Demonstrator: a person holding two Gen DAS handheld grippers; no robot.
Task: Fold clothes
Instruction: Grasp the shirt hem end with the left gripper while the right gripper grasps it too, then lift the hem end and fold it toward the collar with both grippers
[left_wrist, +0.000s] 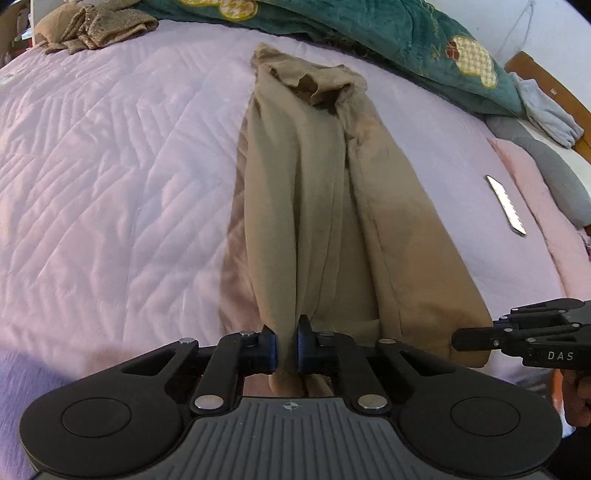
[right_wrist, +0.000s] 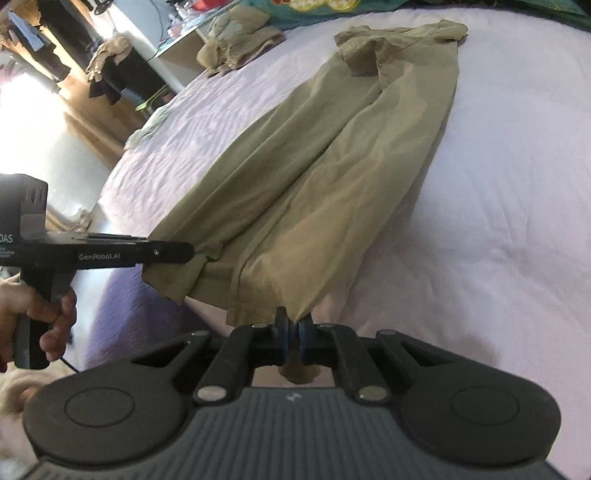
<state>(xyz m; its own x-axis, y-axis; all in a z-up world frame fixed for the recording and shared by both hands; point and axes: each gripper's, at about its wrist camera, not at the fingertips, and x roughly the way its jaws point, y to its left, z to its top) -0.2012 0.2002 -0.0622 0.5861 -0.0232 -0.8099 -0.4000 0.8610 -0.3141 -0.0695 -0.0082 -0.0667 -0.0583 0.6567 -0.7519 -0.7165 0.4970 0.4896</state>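
Nearest to me, my left gripper (left_wrist: 286, 345) has its 2 blue pads pinched on a bunch of the tan garment (left_wrist: 332, 206) at its near hem, with the cloth hanging through between them. My right gripper (right_wrist: 293, 341) is clamped the same way, nearly closed, on the hem's other corner. In the left wrist view the right gripper shows at the right edge, level with mine, so I judge both ends of the near edge are held and slightly raised off the bed.

From the pads the garment runs away from me as a long, narrow strip on the pale quilted bedspread (left_wrist: 110, 184). Its 2 long sides look turned in toward the middle, leaving a crease down the centre, so the lengthwise folding appears to be in place. The far end (left_wrist: 314, 83), with an open collar or waistband, lies flat near the green blanket (left_wrist: 406, 33).

What seems left for this piece is shortening it end to end; it is at full length now. Farthest off, a crumpled brown heap of clothes (left_wrist: 99, 27) sits at the bed's far corner, apparently not folded.
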